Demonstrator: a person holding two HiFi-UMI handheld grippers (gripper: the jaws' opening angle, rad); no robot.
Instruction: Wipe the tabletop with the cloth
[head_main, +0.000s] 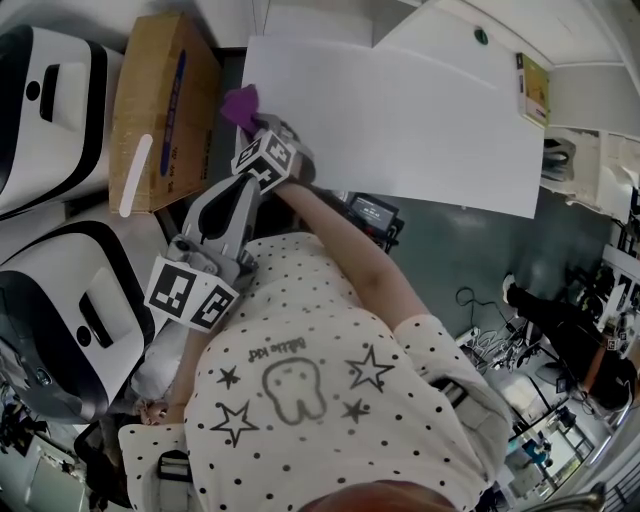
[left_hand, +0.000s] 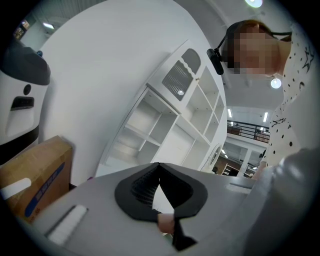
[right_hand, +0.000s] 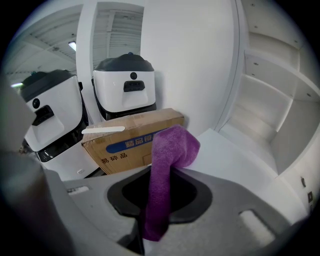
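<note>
Head view: right gripper (head_main: 250, 125) reaches out to the near left corner of the white tabletop (head_main: 400, 120), jaws clenched on the purple cloth (head_main: 240, 104). The cloth stands up out of the jaws as a folded bunch, its tail hanging back through them. It sits just at the table's corner, beside the cardboard box (head_main: 160, 100); contact with the surface cannot be told. Left gripper (left_hand: 159, 172) is held low against the person's body, jaws drawn together at the tips with nothing between them.

Risks, as judged: only a narrow bunch of cloth projects, so a stroke pressed flat may bring the jaw tips onto the table instead of the fabric. A pinch on so slim a fold may also let the cloth drag free under friction. Starting at the corner, a leftward sweep would knock the box or drop off the edge.

Room for moving: the tabletop lies bare and broad to the right and away from the person, bounded by its far edge near the shelf unit (left_hand: 165, 125). The left side is crowded by the box and two white machines (head_main: 50, 110)
</note>
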